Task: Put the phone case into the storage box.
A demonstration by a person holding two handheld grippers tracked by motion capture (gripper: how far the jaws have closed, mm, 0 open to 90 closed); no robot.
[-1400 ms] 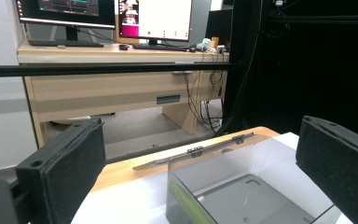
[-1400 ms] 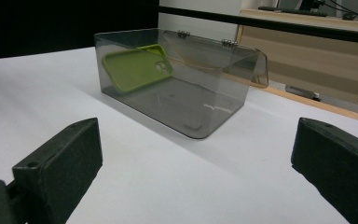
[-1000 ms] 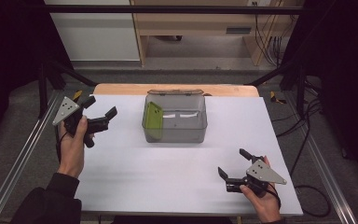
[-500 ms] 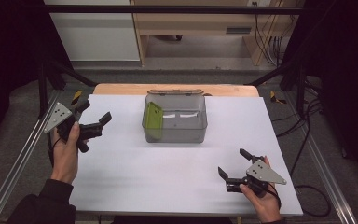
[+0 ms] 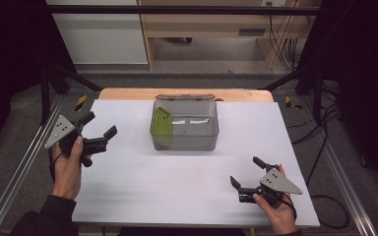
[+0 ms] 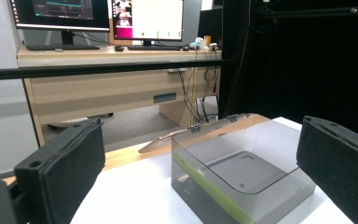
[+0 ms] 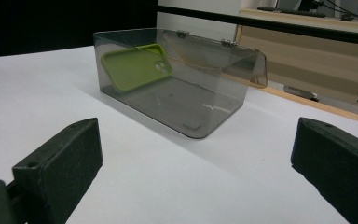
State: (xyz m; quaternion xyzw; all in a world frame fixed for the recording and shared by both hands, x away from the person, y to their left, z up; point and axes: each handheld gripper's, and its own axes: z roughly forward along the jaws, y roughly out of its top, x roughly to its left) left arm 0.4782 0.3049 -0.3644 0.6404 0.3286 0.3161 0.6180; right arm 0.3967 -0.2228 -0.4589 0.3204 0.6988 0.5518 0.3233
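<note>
A smoky clear plastic box with its hinged lid folded back stands at the far middle of the white table. A green phone case leans against its left wall inside; the case and box also appear in the right gripper view, and the box in the left gripper view. My left gripper is held open at the left of the table, jaws wide apart and empty, pointing toward the box. My right gripper rests open and empty near the front right.
Metal frame rails run along both table sides. Beyond the far edge are a wooden desk and cables. Monitors stand on that desk in the left gripper view. Bare white table lies between the grippers and the box.
My left gripper has drawn back toward the front left, away from the box, staying open. The right gripper has not moved.
</note>
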